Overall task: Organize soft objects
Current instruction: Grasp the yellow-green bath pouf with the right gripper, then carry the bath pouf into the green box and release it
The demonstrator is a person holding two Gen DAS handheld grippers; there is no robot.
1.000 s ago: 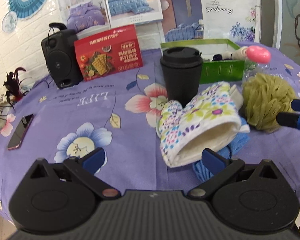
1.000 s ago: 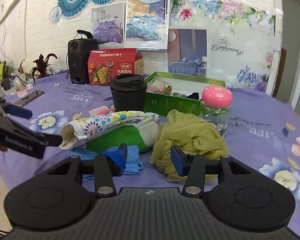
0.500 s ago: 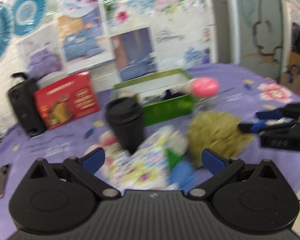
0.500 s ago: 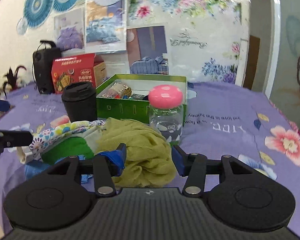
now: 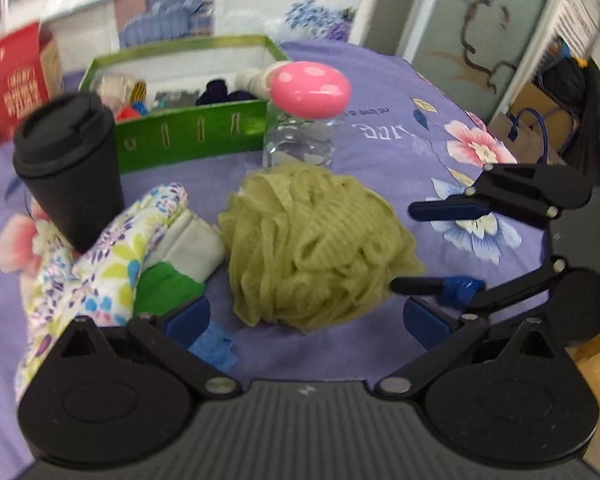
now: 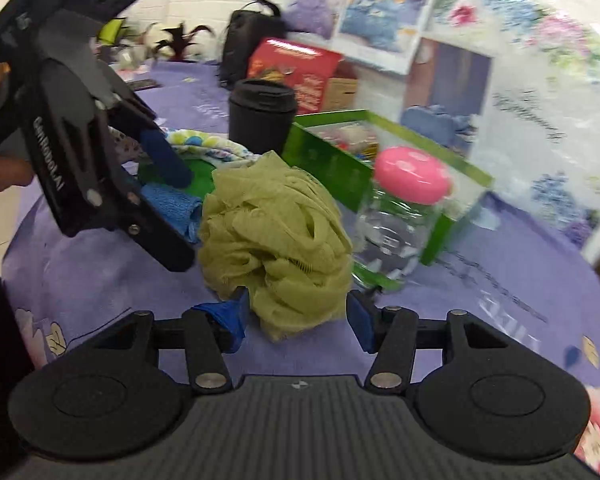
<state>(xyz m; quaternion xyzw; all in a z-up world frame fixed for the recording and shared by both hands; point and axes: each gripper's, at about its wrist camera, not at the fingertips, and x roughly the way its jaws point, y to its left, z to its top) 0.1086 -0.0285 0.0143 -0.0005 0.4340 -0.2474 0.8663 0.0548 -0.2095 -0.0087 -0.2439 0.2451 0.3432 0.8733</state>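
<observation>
Right wrist: right gripper (image 6: 296, 320) open, jaws just widened round olive-green mesh bath pouf (image 6: 276, 236), pads not pressing. Light, squashy, you grab mid-bulk.

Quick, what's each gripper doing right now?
Left gripper: open, holding nothing.
Right gripper: open, jaws just been opening around the green bath pouf, not gripping it.

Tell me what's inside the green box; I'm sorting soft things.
The green box holds mixed small items: something dark blue, pale rolls, colourful bits. Its front wall hides the lower contents, so nothing can be named.
</observation>
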